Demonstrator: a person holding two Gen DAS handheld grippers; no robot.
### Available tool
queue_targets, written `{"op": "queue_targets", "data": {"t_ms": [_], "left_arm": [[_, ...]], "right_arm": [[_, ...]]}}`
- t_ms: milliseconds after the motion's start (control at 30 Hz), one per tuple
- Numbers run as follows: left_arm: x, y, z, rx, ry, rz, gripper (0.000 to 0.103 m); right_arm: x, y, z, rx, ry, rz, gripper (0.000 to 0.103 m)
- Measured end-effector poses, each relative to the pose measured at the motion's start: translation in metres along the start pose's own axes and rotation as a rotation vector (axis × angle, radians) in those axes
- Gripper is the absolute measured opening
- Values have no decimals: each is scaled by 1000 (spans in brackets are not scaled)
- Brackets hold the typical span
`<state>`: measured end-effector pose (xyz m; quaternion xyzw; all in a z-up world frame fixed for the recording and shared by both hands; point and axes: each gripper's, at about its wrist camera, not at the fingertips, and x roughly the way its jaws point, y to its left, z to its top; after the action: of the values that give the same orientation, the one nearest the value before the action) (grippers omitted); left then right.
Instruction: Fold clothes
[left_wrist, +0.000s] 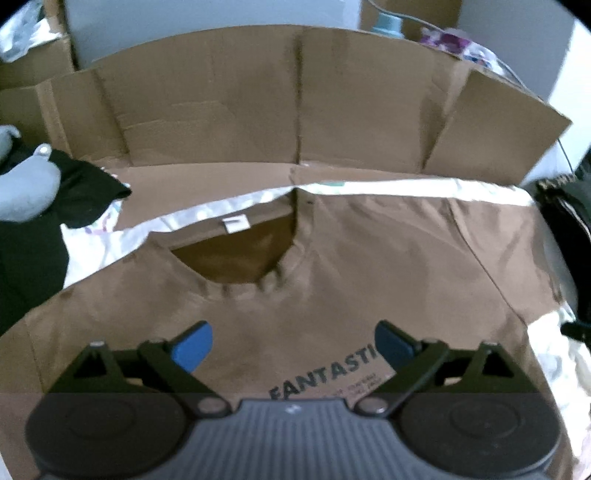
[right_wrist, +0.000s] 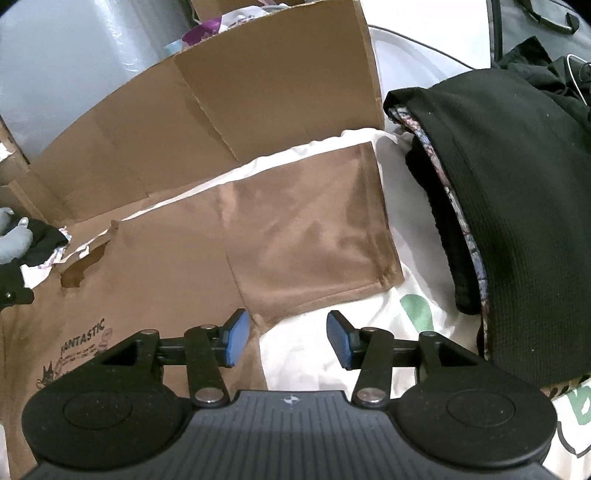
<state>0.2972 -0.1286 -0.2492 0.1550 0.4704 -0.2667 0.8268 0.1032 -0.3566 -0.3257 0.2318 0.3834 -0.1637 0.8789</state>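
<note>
My left tongs (left_wrist: 293, 349) and right tongs (right_wrist: 283, 339) gape empty over the brown T-shirt (left_wrist: 332, 266), flat, sleeve (right_wrist: 314, 236) toward two o'clock.

Right gripper (right_wrist: 283, 338) open (nothing between), brown T-shirt (right_wrist: 207, 258) spread flat, black folded clothes (right_wrist: 517, 206) beside

A flattened cardboard sheet (left_wrist: 258, 110) stands propped well ahead of the left gripper, with a blue-capped bottle (left_wrist: 386, 22) behind its top edge. A white printed bedsheet (right_wrist: 325, 354) lies directly beneath the right gripper's fingers. A grey plush toy (left_wrist: 26, 188) sits far off to the left gripper's left.
</note>
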Motion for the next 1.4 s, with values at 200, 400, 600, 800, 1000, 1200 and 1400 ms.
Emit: {"op": "queue_targets", "data": {"t_ms": [200,400,600,800,1000,1200,1400], "left_arm": [[10,-13,-10,23,16,-22,96],[20,-32,-16,70,17,-42,96],[22,-46,-14,74,-3,-64,96],[30,-54,-13,68,-3,-76,96],[35,-58,-14,75,0,-78,96],[38,-65,-16,95,-6,-84,96],[43,-71,-14,93,-15,-101,96]], "right_arm": [[9,-9,-1,28,9,-14,54],[21,-34,1,206,-17,-12,54],[35,-44,2,274,-27,-33,54],[46,-55,6,331,-36,-51,52],[56,-66,14,381,-23,-90,36],[51,-72,17,417,-17,-123,7],[50,-75,13,477,-23,-103,10]]}}
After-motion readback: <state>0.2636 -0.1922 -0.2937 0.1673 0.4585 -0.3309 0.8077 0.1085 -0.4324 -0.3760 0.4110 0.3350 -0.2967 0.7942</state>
